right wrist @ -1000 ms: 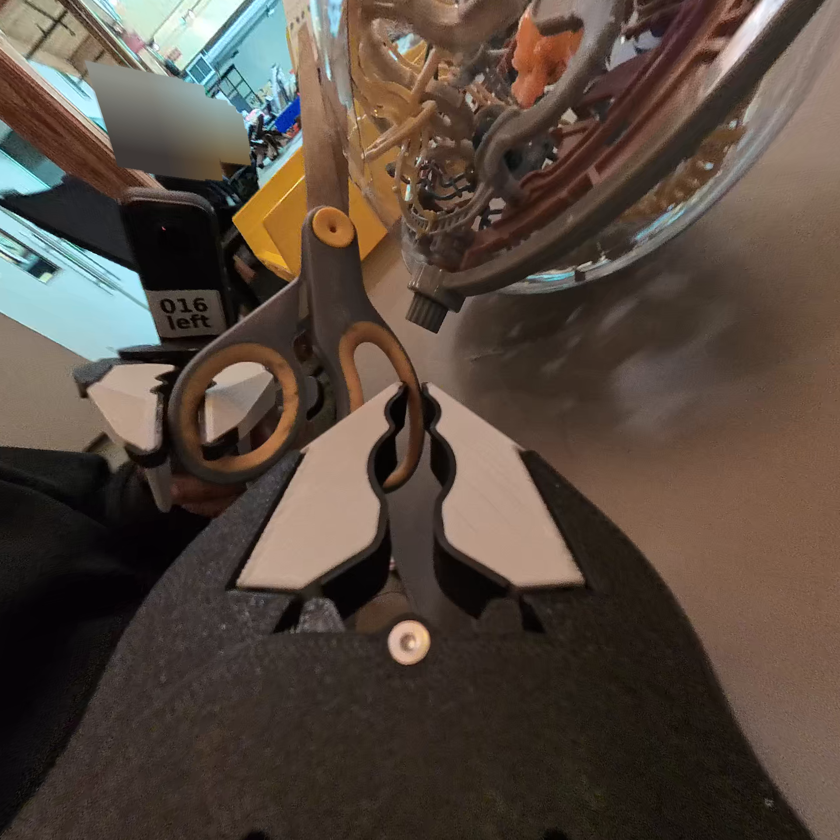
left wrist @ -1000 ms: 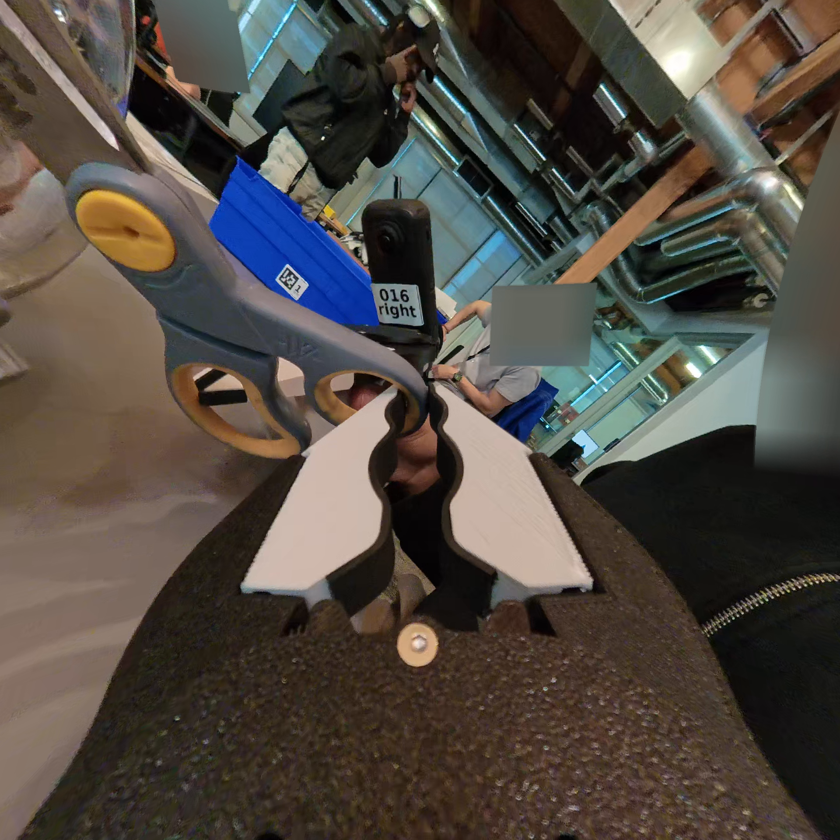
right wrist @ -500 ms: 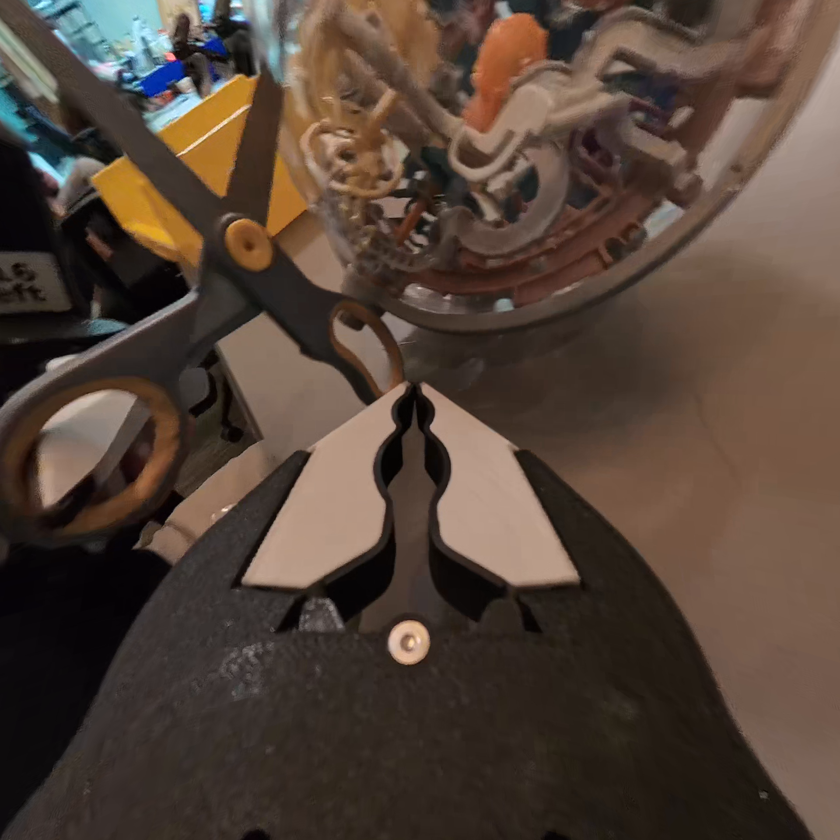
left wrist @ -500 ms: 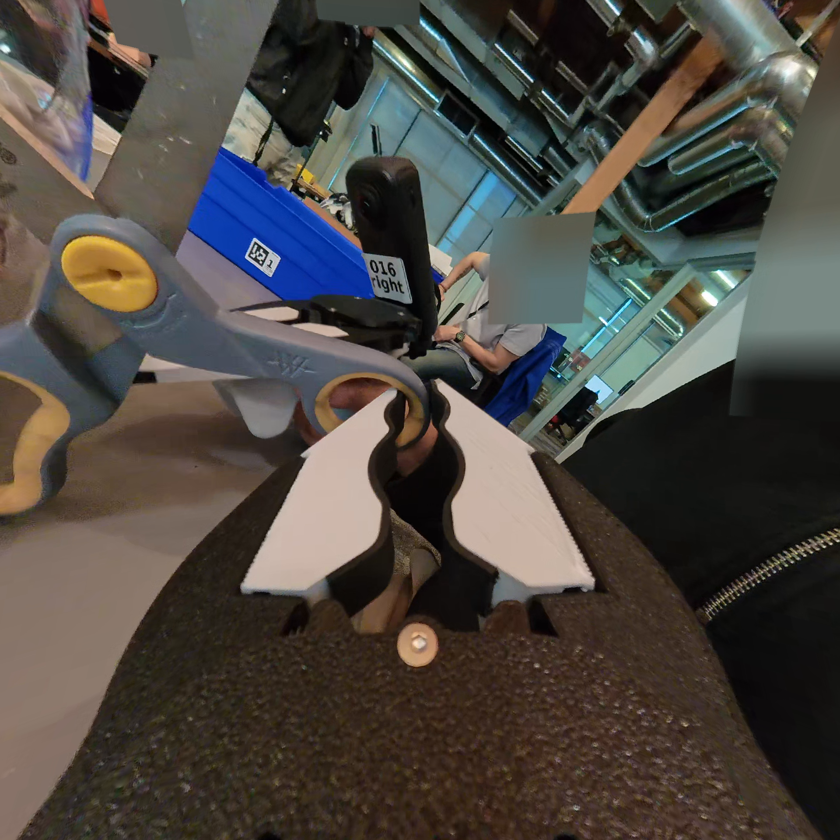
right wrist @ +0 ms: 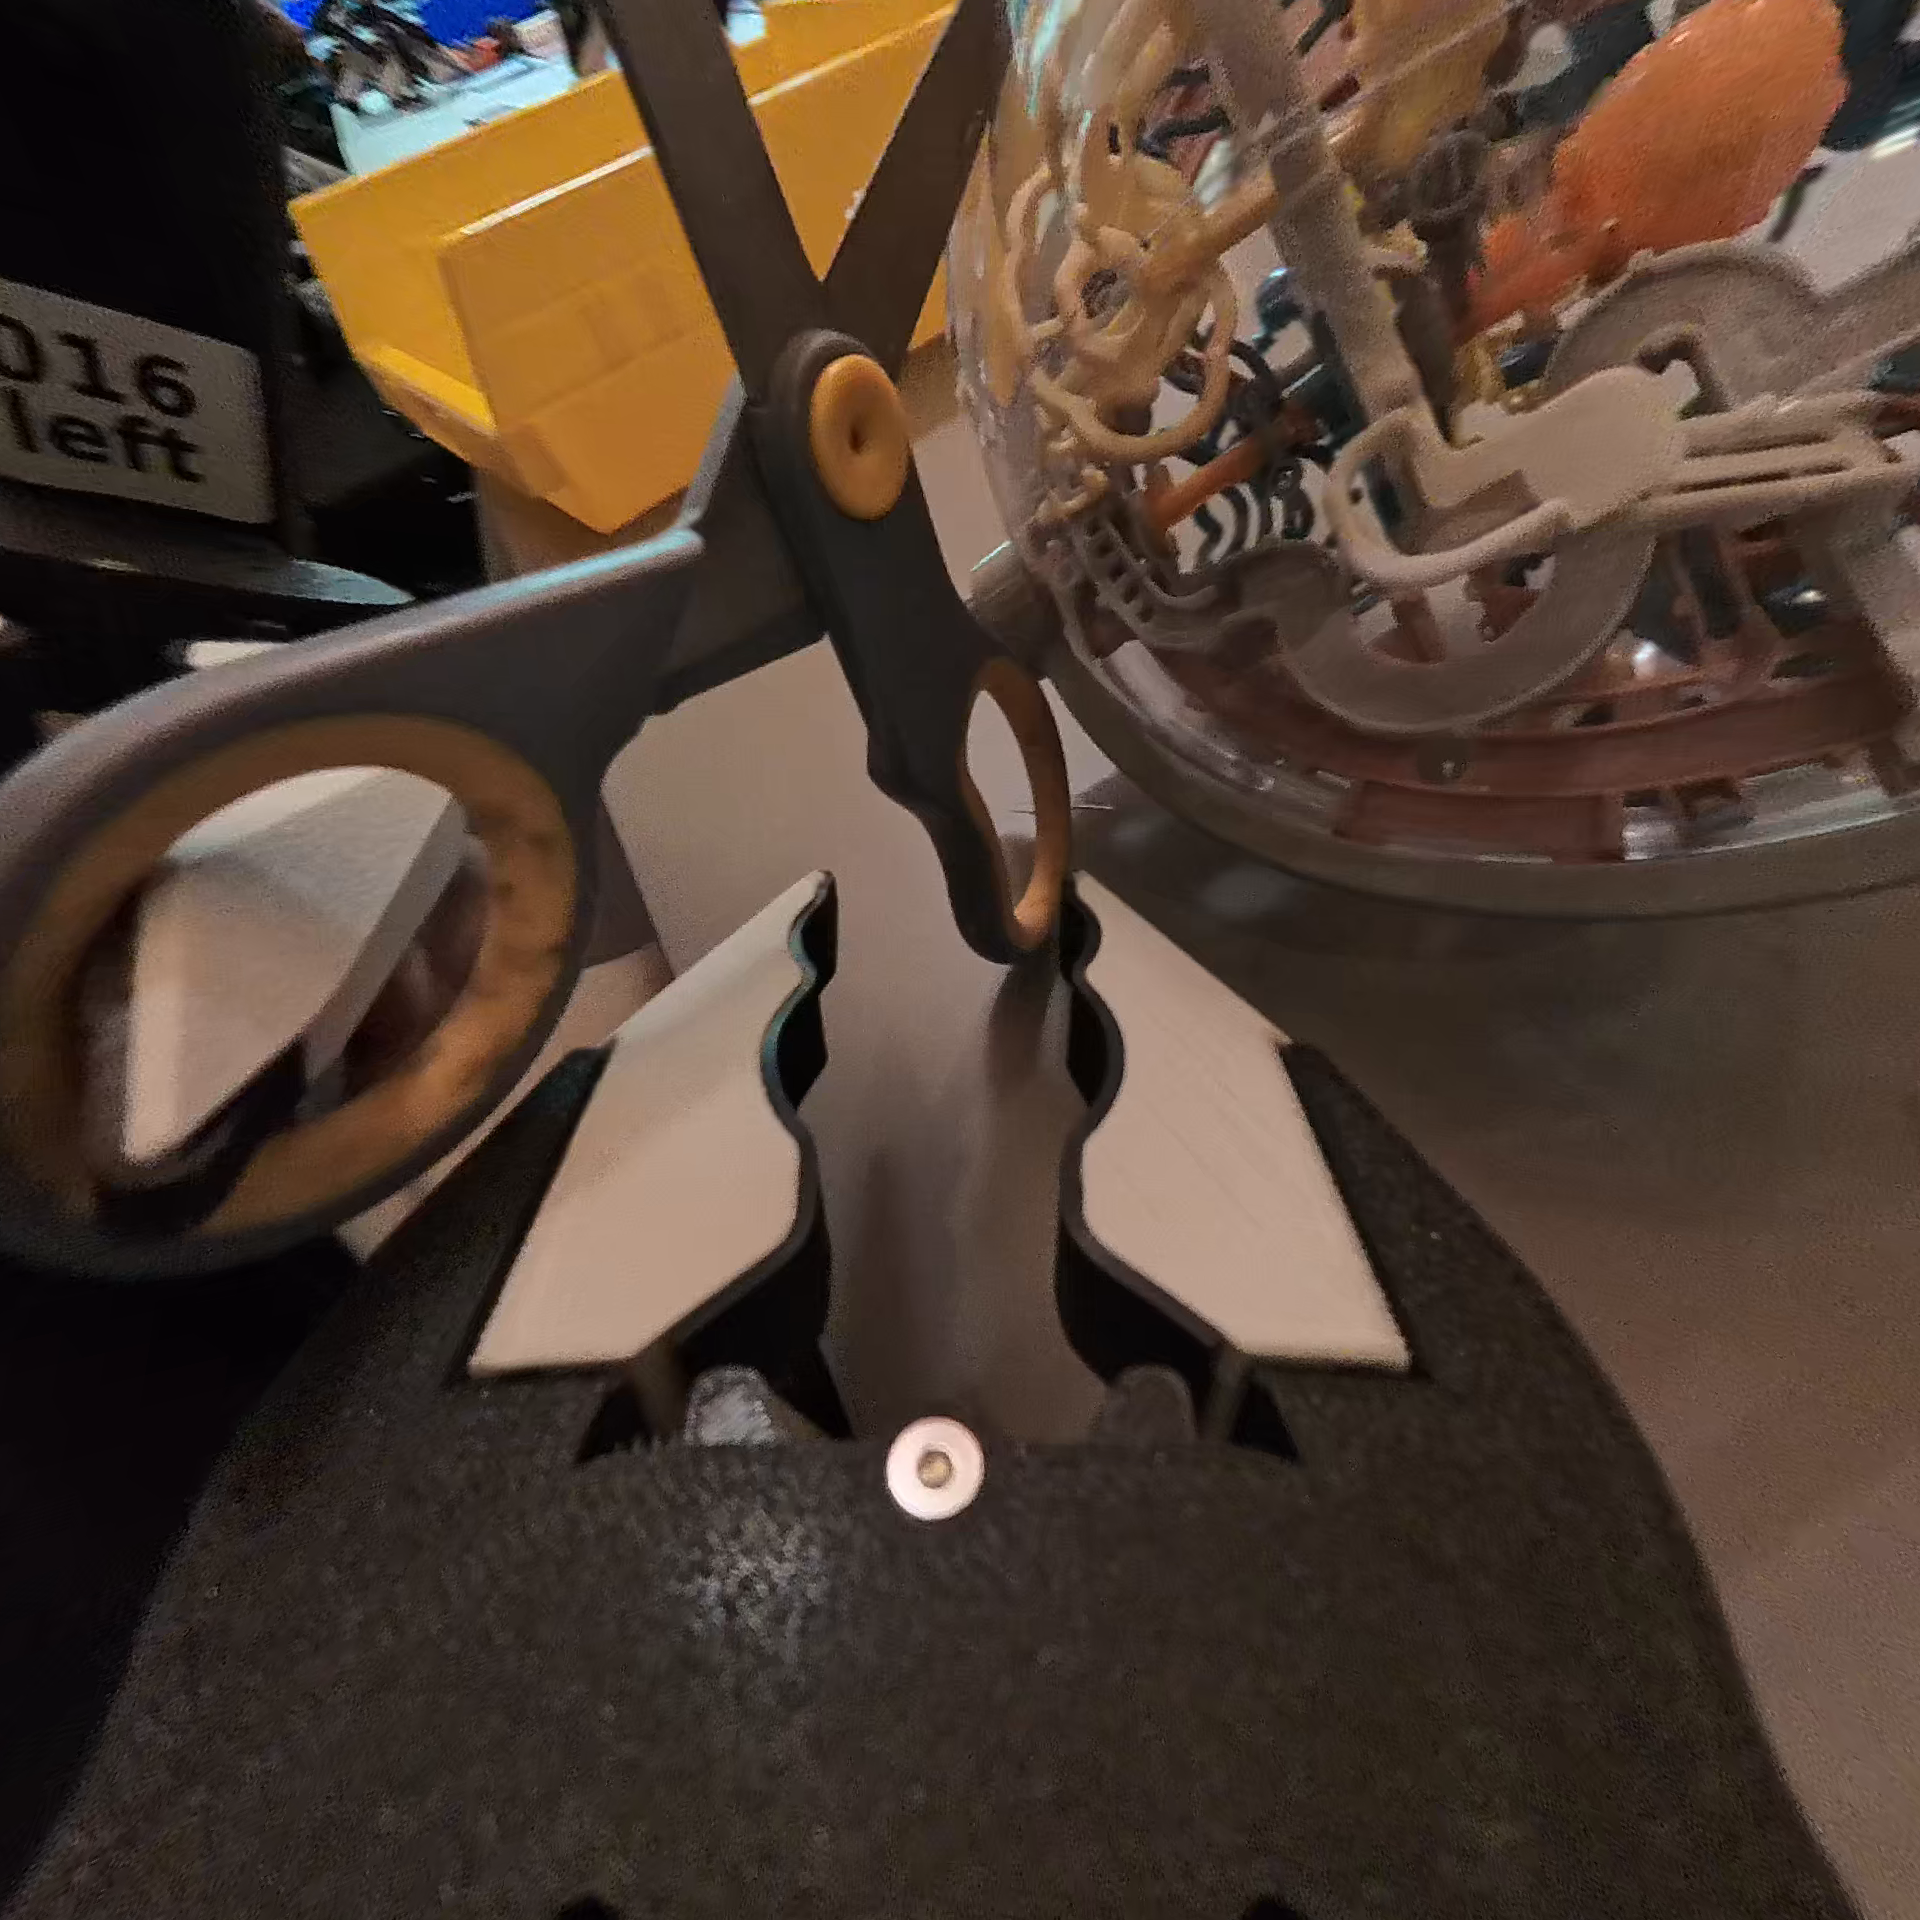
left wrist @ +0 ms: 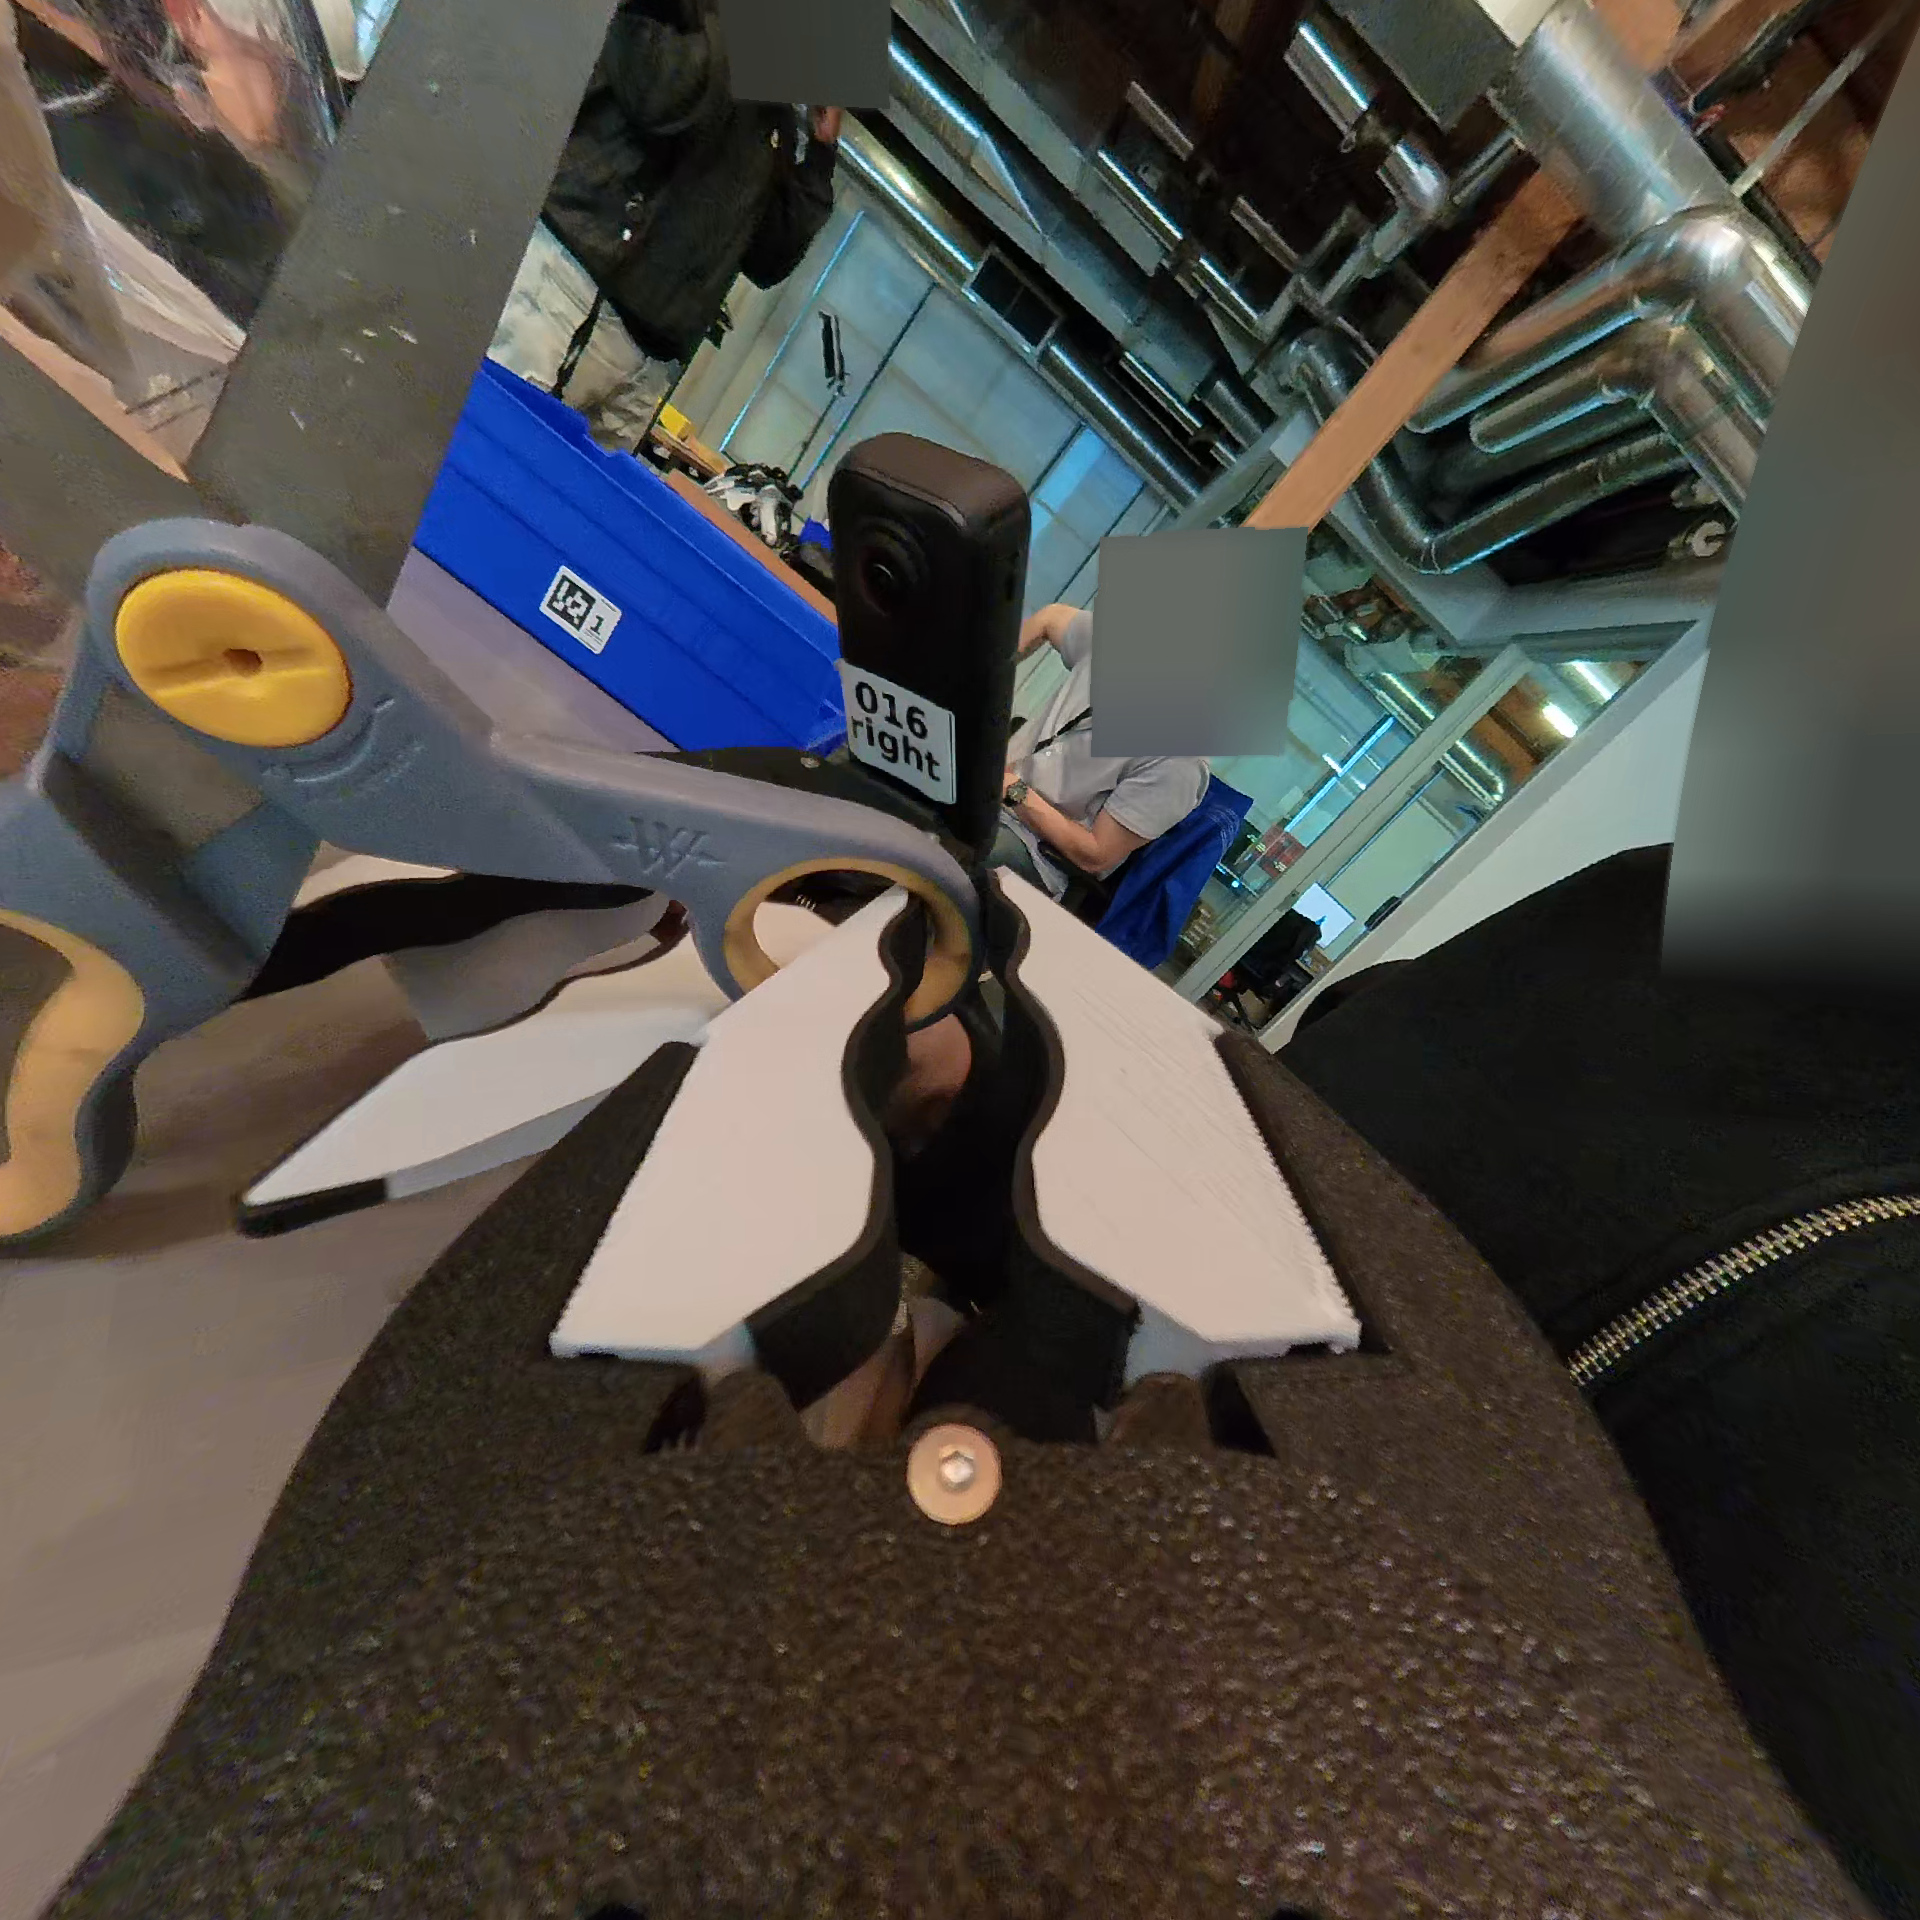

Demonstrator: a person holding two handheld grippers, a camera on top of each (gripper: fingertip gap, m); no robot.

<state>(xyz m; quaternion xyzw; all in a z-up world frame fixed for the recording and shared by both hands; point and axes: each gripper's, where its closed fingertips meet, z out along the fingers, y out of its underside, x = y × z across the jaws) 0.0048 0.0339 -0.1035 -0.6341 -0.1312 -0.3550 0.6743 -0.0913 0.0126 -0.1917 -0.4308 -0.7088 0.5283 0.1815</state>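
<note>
Grey scissors (left wrist: 499, 790) with a yellow pivot and yellow-lined handle loops are held up, blades spread in an X. My left gripper (left wrist: 951, 914) is shut on one handle loop. In the right wrist view the scissors (right wrist: 852, 436) cross the frame. My right gripper (right wrist: 951, 904) is open, and the other handle loop (right wrist: 1023, 821) hangs at the tip of its right finger, touching or nearly touching it. The right gripper's white fingers (left wrist: 468, 1122) also show spread apart in the left wrist view. The left gripper's finger (right wrist: 260, 987) shows through the near loop.
A clear plastic sphere (right wrist: 1455, 520) with a maze of tracks inside stands on the grey table (right wrist: 1662, 1143), close behind the scissors. A yellow bin (right wrist: 582, 312) lies at the far left and a blue bin (left wrist: 582, 582) beyond. A standing person (left wrist: 665, 156) and a seated person (left wrist: 1112, 800) are behind. My hands' fingertips stand some 12 cm from each other.
The scissor blades have spread from closed to wide open. My right gripper, shut on a handle loop one second ago, has let go and opened. The left gripper has kept its hold.
</note>
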